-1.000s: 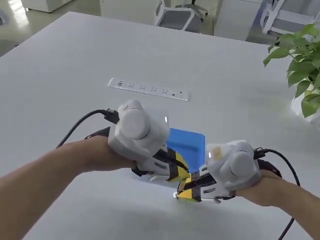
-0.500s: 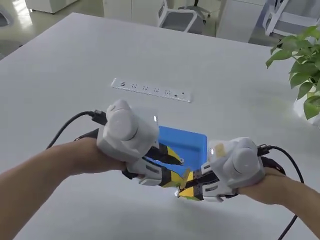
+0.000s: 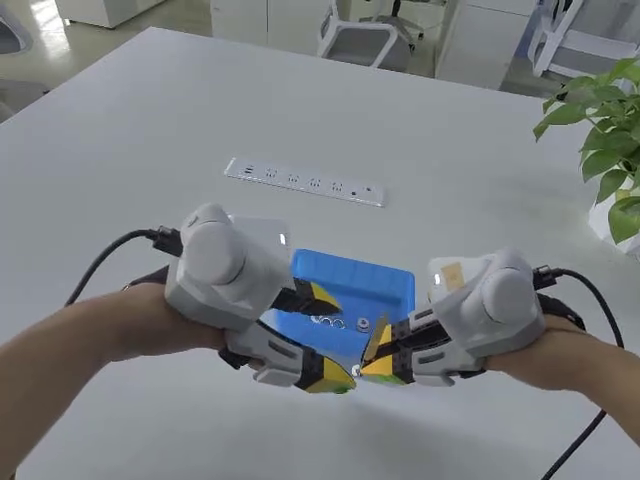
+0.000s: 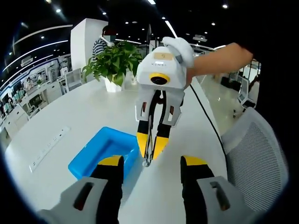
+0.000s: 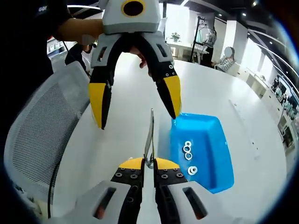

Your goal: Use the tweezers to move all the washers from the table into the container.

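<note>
From above, the blue container [image 3: 385, 285] sat on the white table [image 3: 450, 170] right in front of the person, with a few washers [image 3: 326, 322] lying in its bottom. The left gripper [image 3: 328, 340] reached over its near edge with jaws spread and nothing between them. The right gripper [image 3: 372, 358] pointed in from the other side, jaws pressed together on the tweezers [image 3: 356, 371]. A power strip [image 3: 305, 183] lay farther back on the table.

In the left gripper view, the right gripper faced the lens with its yellow tips pinched on the thin tweezers, whose point hung over the table just beside the container. Whether a washer sat in that point was too small to tell.

In the right gripper view, the tweezers stood up between that gripper's closed jaws. The left gripper hung wide open opposite. I counted about four washers in the container.

No loose washer lay on the bare table that I could see, so I judged the job close to finished. What lay under the grippers was hidden.
</note>
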The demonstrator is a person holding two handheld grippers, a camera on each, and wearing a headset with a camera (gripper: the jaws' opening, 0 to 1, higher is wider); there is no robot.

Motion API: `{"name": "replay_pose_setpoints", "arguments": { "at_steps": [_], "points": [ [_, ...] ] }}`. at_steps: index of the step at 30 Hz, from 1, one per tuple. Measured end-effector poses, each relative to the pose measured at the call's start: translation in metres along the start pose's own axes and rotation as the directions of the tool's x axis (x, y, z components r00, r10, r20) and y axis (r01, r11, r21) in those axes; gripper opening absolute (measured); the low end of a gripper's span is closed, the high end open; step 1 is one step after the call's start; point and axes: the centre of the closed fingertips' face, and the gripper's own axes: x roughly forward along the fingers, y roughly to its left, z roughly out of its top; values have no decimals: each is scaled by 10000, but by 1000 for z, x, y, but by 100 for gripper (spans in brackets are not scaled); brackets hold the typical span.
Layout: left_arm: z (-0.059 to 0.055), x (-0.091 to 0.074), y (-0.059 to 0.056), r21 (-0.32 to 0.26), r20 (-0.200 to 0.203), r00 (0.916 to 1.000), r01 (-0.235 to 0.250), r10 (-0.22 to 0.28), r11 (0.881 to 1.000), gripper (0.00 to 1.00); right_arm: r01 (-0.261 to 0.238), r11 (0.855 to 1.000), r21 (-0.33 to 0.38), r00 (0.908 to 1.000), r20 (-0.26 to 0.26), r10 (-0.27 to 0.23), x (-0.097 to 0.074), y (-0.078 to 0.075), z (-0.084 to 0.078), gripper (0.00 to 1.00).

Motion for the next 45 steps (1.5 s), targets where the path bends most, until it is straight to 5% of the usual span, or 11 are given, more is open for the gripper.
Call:
{"name": "replay_pose_setpoints", "arguments": {
  "at_steps": [19, 28, 45],
  "points": [
    [-9, -24, 9, -746, 472, 9956, -774, 811, 9942, 76, 406, 9983, -417, 9990, 206, -398, -13, -45, 20, 8],
    [-11, -34, 12, -987, 702, 9907, -1091, 1163, 9891, 83, 528, 9971, -551, 9985, 142, -521, -4, -65, 15, 8],
    [-17, -36, 13, -1313, 751, 9894, -1135, 1241, 9848, 91, 426, 9979, -496, 9988, -204, -437, 18, -77, -10, 9]
  ]
}}
